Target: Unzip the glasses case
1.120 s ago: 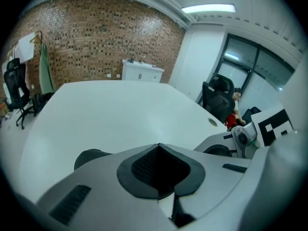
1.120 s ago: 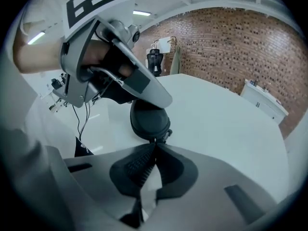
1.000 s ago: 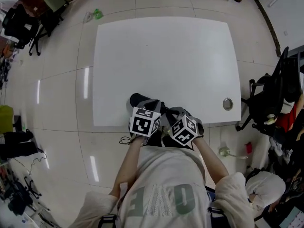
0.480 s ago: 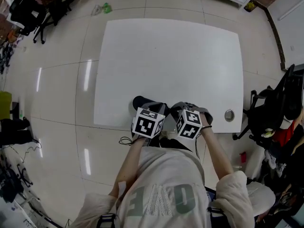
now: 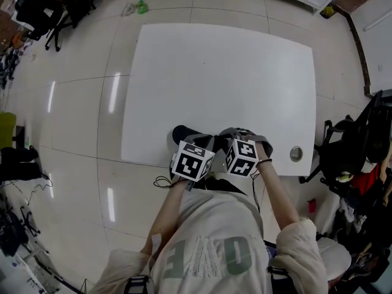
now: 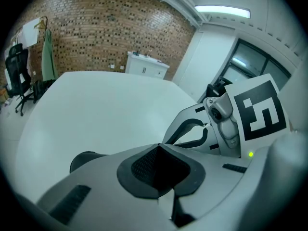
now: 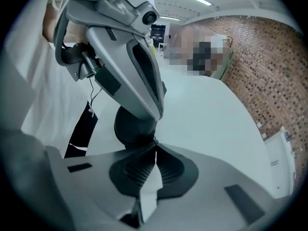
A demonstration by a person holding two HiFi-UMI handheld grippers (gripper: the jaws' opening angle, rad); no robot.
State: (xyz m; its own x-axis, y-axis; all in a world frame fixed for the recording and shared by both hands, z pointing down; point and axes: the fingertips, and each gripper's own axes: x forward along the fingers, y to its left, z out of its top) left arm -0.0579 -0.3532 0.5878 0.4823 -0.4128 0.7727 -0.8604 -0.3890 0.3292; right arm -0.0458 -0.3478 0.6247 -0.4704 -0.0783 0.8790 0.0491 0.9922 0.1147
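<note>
1. Overhead, a person in a pale shirt stands at the near edge of a white table [image 5: 226,72], holding a gripper in each hand.
2. Both grippers sit close together at that near edge, their marker cubes almost side by side.
3. A dark glasses case [image 5: 182,133] lies on the table by the same edge, just left of the left gripper [image 5: 199,144].
4. The right gripper [image 5: 228,141] is on the other side of the left one, angled toward the case.
5. From the left gripper view, the left gripper [image 6: 159,147] has its jaws closed together, with nothing visible between the pads.
6. The case [image 6: 85,159] peeks out as a dark rounded shape beside and behind one jaw.
7. From the right gripper view, the right gripper [image 7: 154,142] has its jaws pinched to a thin slit.
8. Its tips meet right at the edge of the case [image 7: 132,126], on a small piece too tiny to make out.
9. The left gripper [image 7: 151,112] comes down onto the top of the case there.
10. A round metal fitting [image 5: 296,154] sits at the table's right near corner.
</note>
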